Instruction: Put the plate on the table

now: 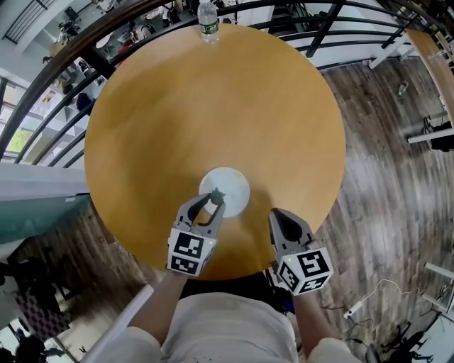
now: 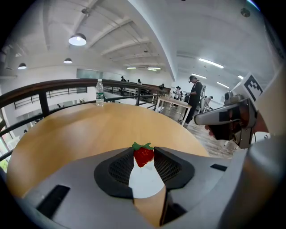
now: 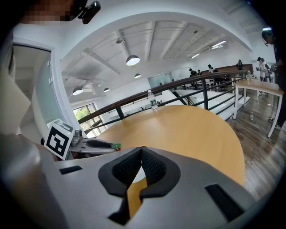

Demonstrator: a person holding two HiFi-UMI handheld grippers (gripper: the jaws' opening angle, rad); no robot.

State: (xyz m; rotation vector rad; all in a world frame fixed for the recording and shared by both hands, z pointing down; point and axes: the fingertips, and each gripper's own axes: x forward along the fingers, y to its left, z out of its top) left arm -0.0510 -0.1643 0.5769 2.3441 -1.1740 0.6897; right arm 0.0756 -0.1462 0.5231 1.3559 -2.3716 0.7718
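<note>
A small white plate (image 1: 235,186) lies flat on the round wooden table (image 1: 213,106), near its front edge. My left gripper (image 1: 215,196) hovers over the plate's near side, shut on a red strawberry (image 2: 144,155) with a green cap at its fingertips. In the left gripper view the plate (image 2: 145,180) shows white below the berry. My right gripper (image 1: 278,215) is to the right of the plate, over the table's front edge, shut with nothing between its jaws. In the right gripper view the pads meet at the tips, and the left gripper (image 3: 100,145) sits to the left.
A clear water bottle (image 1: 207,21) stands upright at the table's far edge. A dark railing (image 1: 64,78) curves behind the table. Wooden floor (image 1: 397,184) lies to the right, and people stand by desks (image 2: 195,91) in the distance.
</note>
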